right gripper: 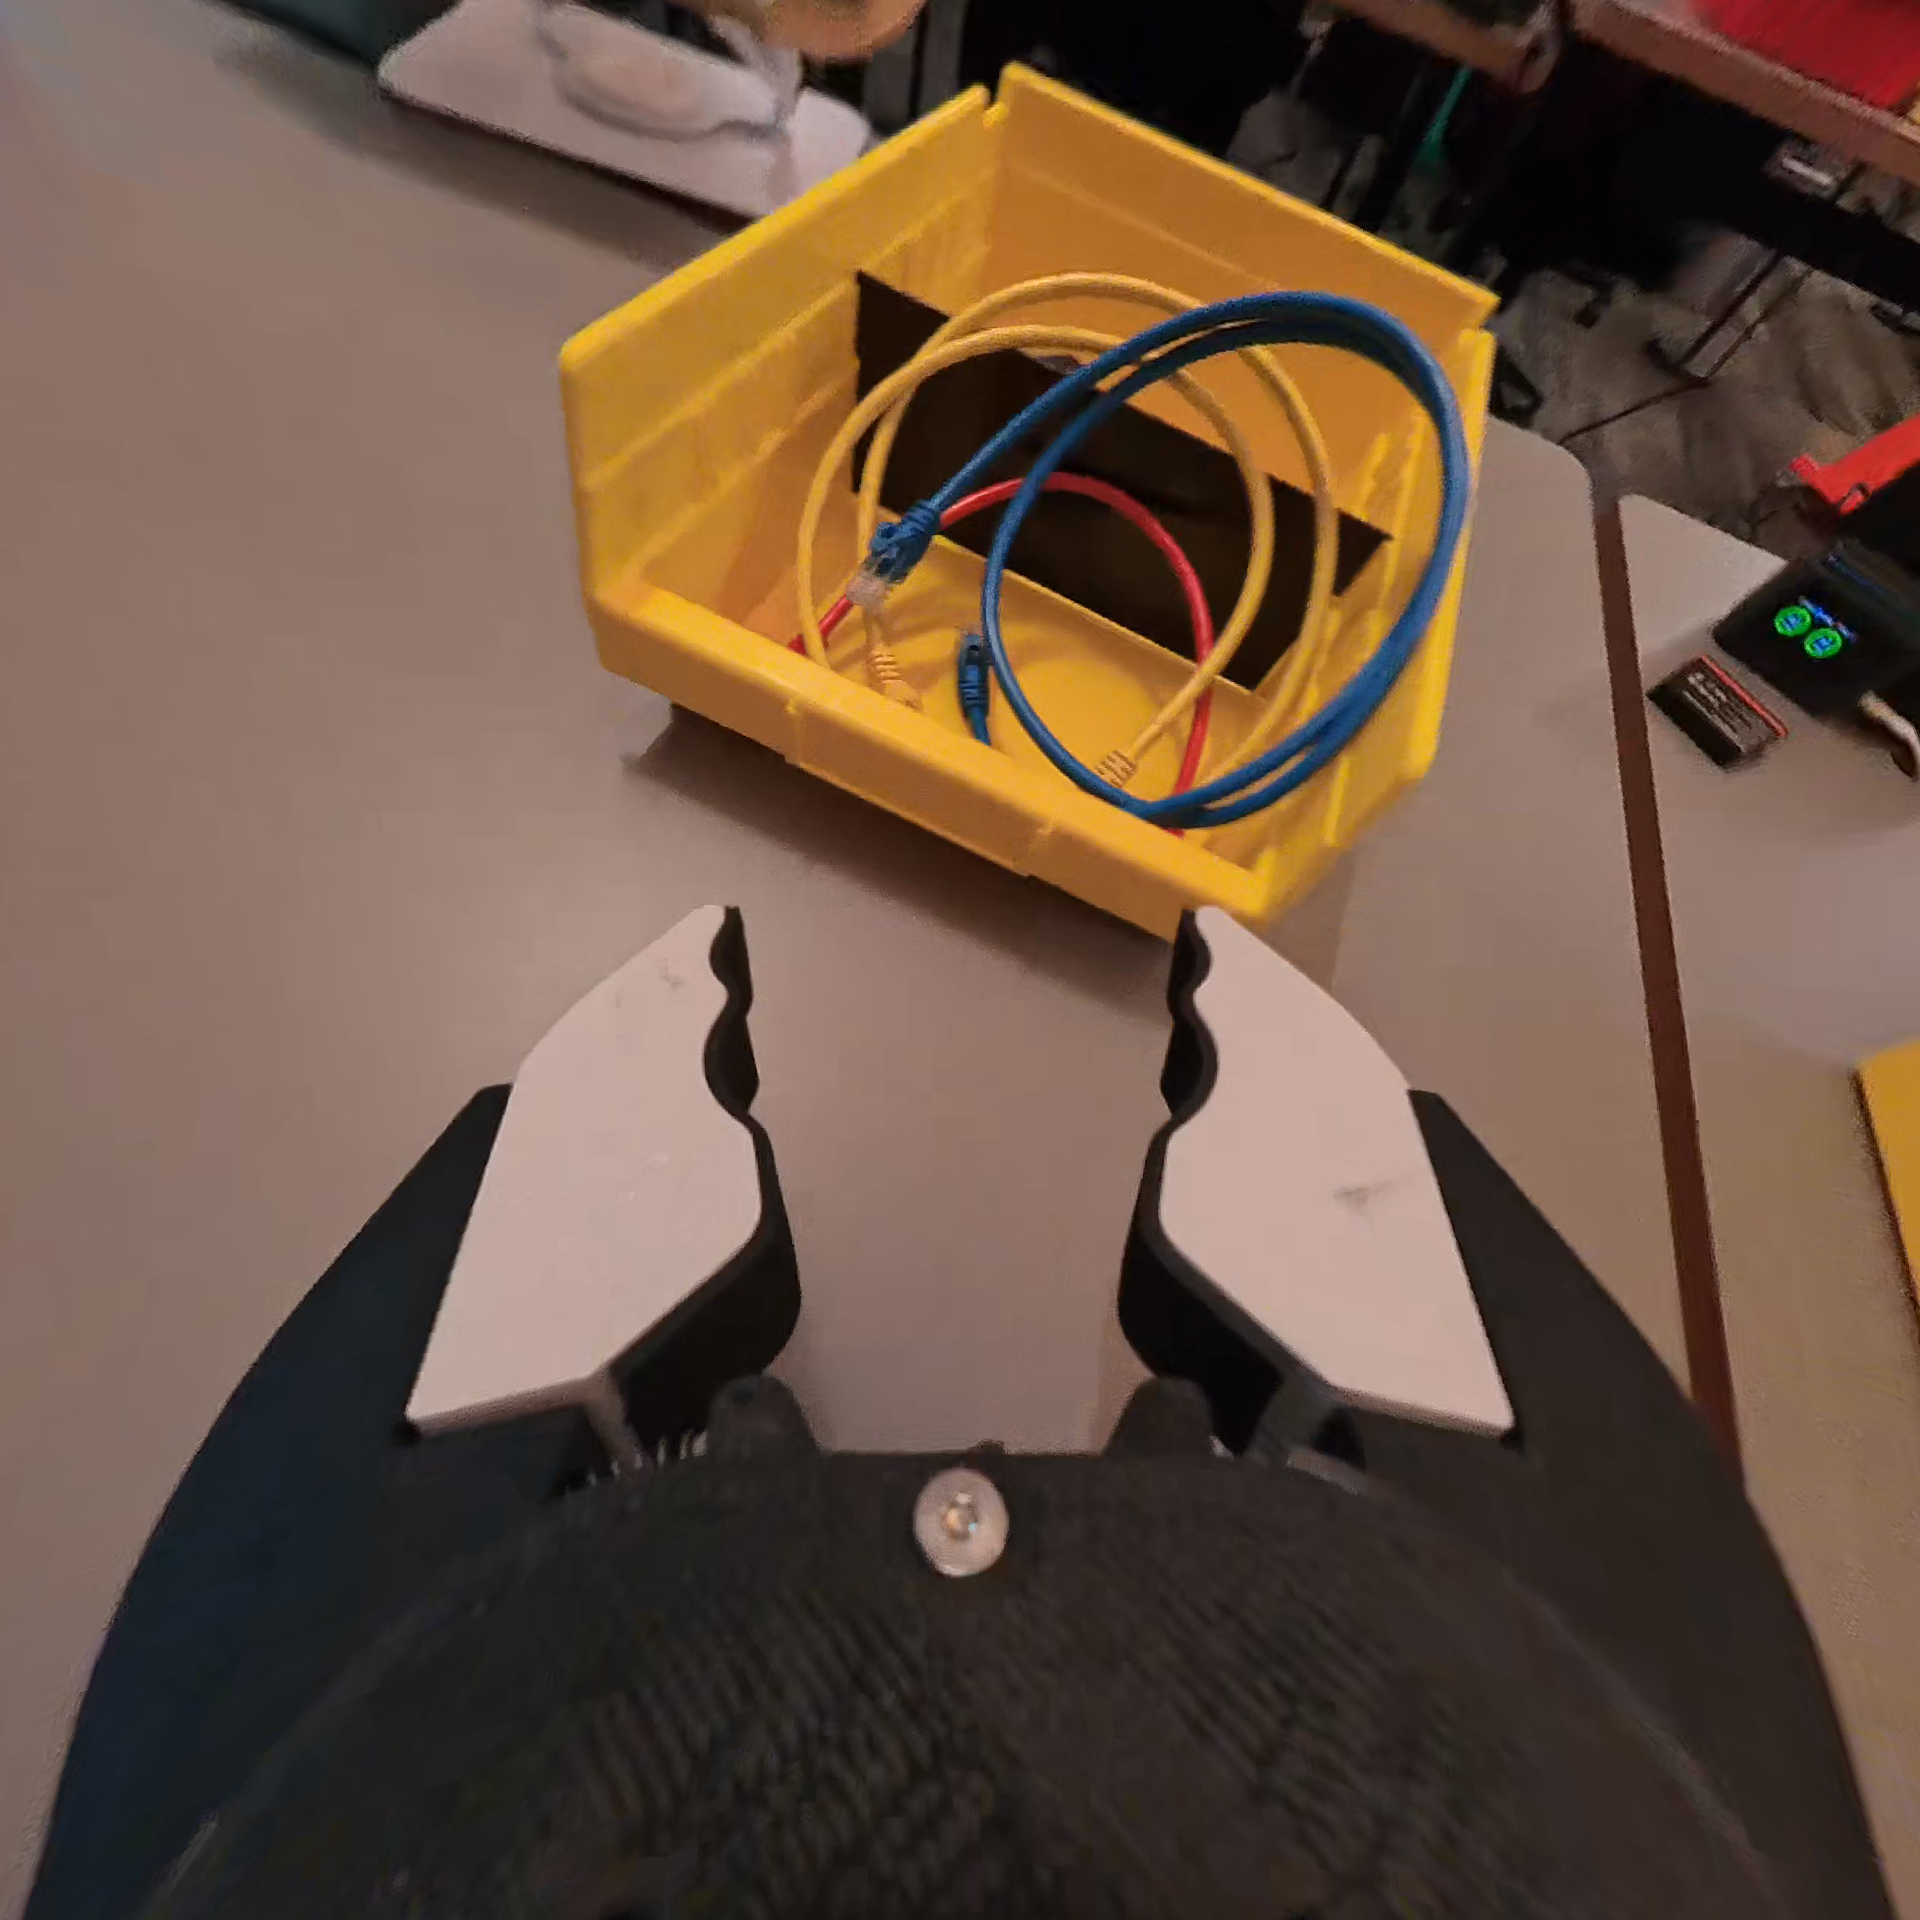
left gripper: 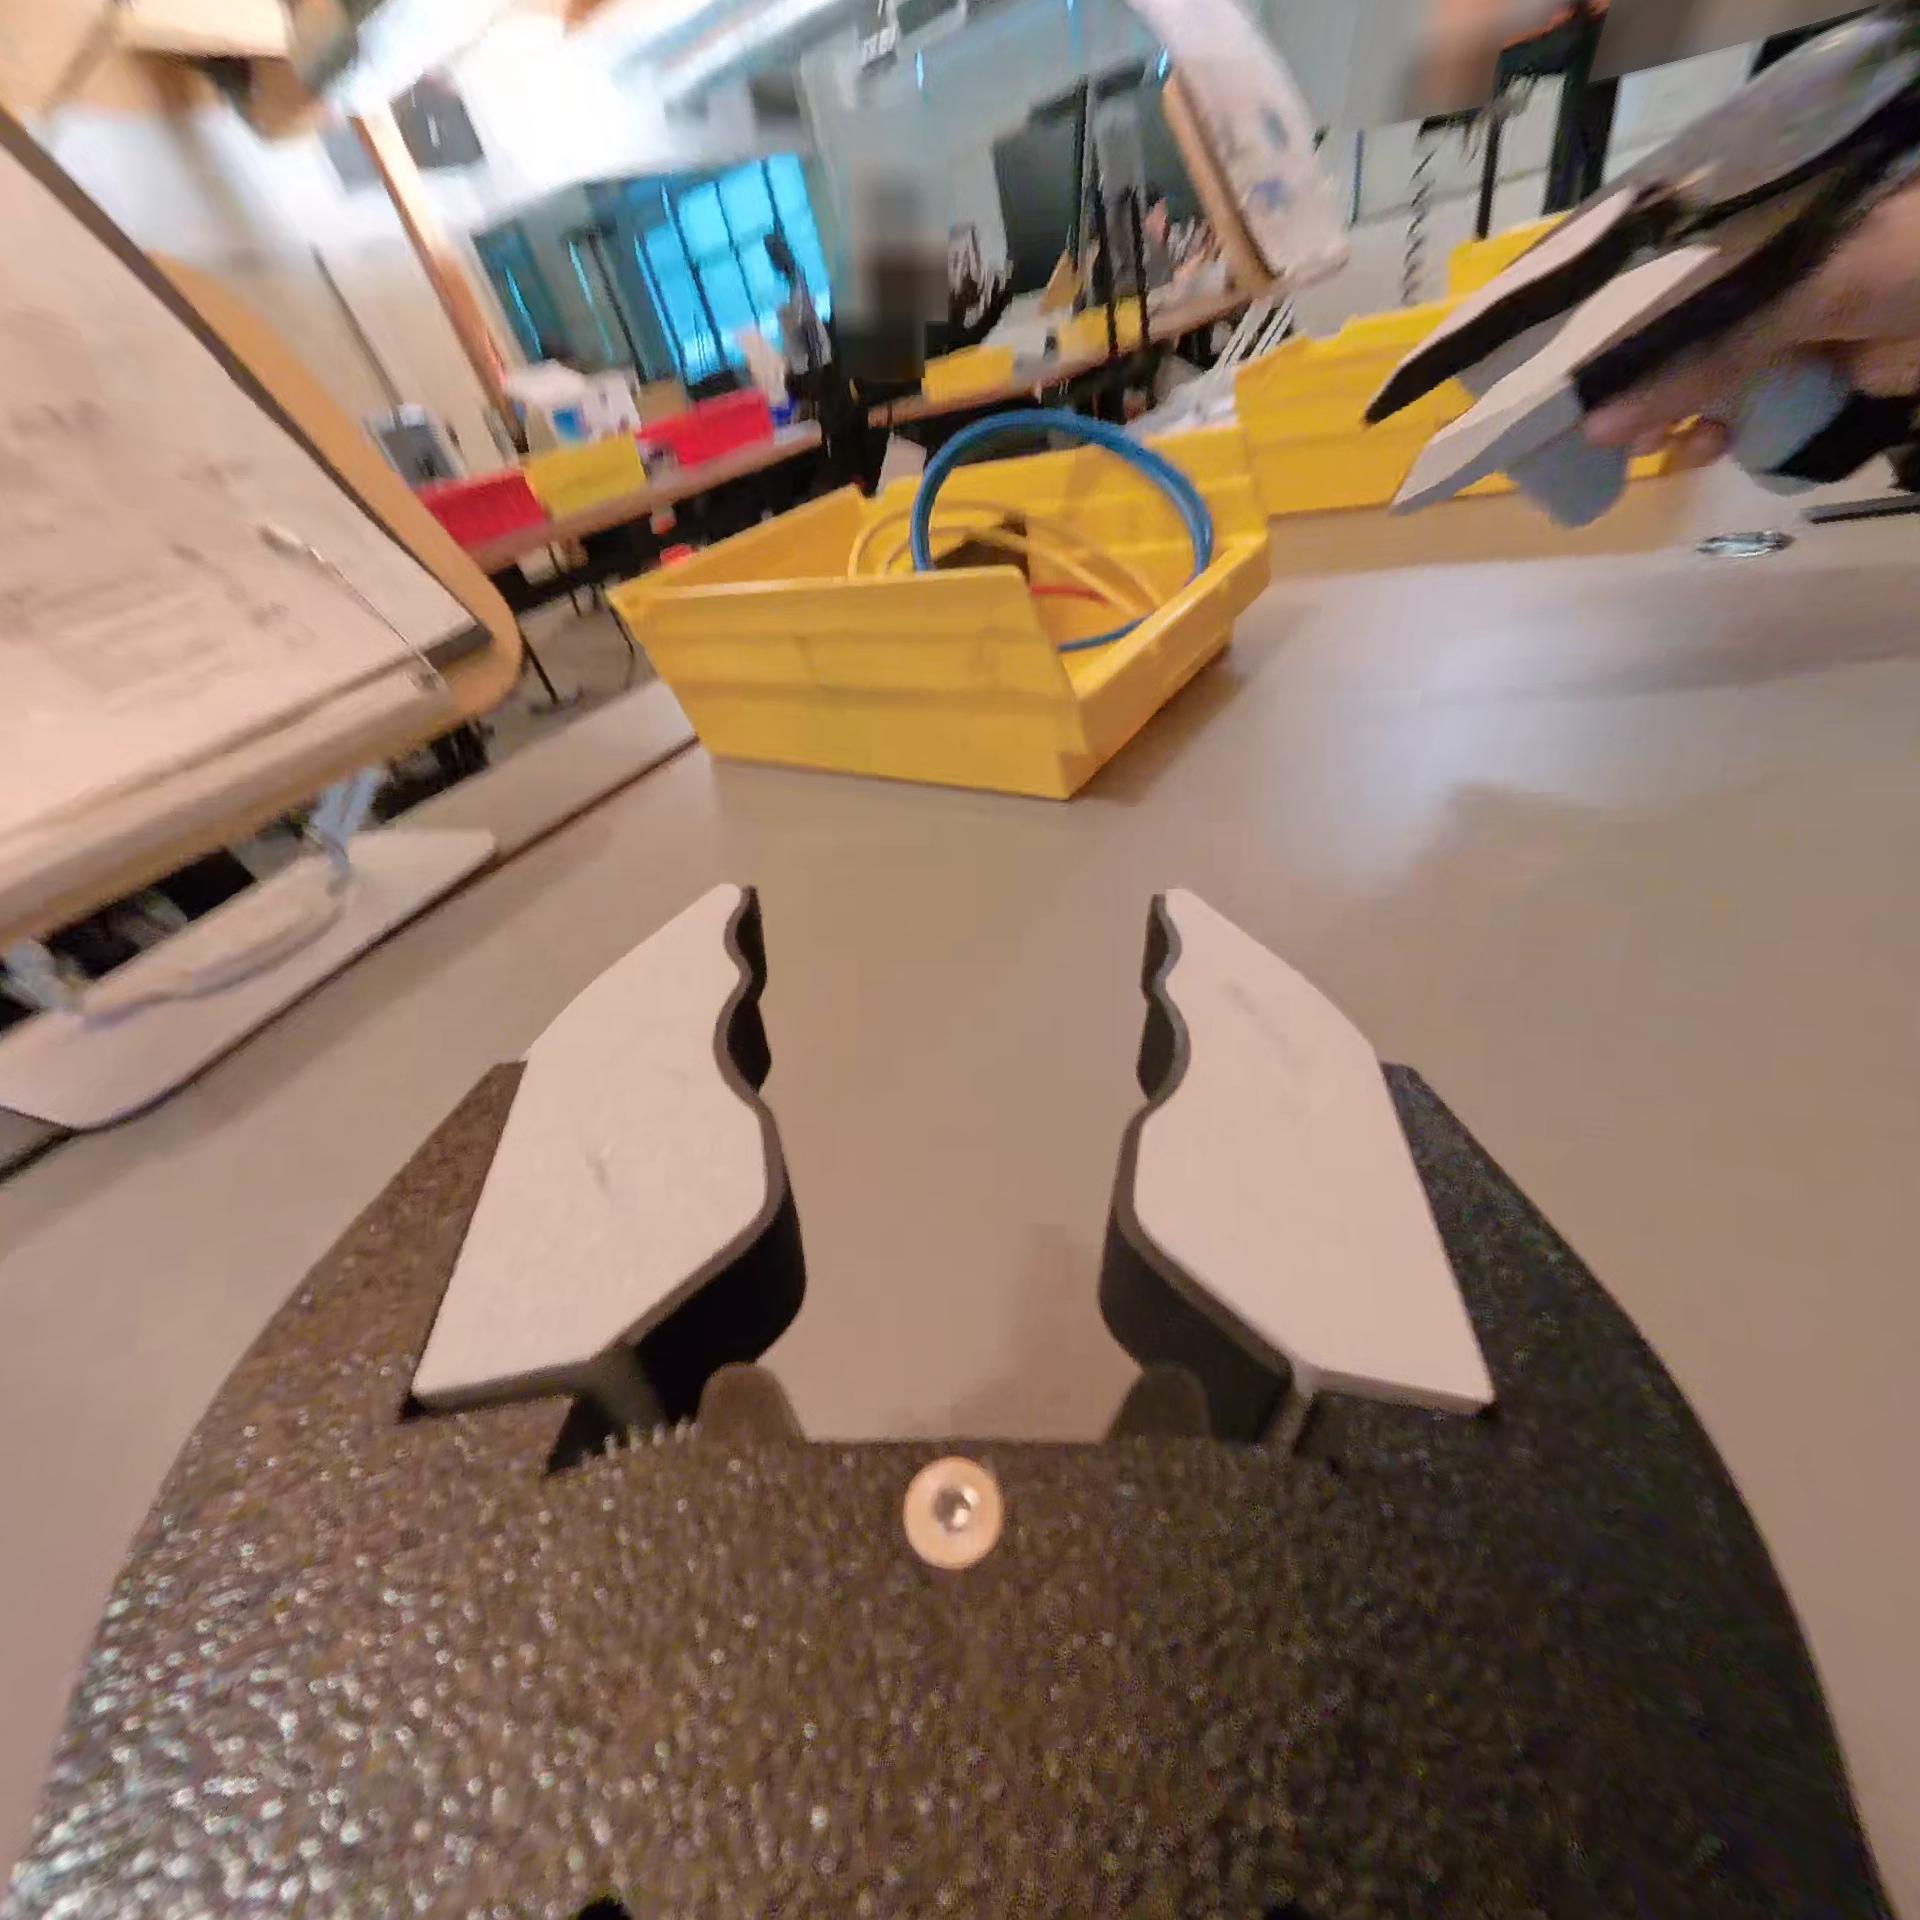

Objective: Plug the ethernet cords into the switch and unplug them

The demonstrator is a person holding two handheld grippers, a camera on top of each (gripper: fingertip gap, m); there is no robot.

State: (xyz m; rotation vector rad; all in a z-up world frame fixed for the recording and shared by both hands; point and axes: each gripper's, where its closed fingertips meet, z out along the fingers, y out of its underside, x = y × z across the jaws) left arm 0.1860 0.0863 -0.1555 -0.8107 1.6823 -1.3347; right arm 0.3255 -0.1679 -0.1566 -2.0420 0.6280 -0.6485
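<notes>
Looking down, the right gripper [right gripper: 961,925], jaws wide and empty, faces a yellow bin [right gripper: 717,416] straight ahead holding coiled blue [right gripper: 1439,540], yellow [right gripper: 831,520] and red [right gripper: 1200,603] cords. The left gripper [left gripper: 951,904], also wide and empty, sits lower and looks farther off. No switch is visible.

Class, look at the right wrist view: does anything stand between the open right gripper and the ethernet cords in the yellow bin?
Only the yellow bin's low front wall. The right gripper is open above bare table just short of it, and the blue cord, yellow cord and red cord lie coiled inside, uncovered from above.
</notes>
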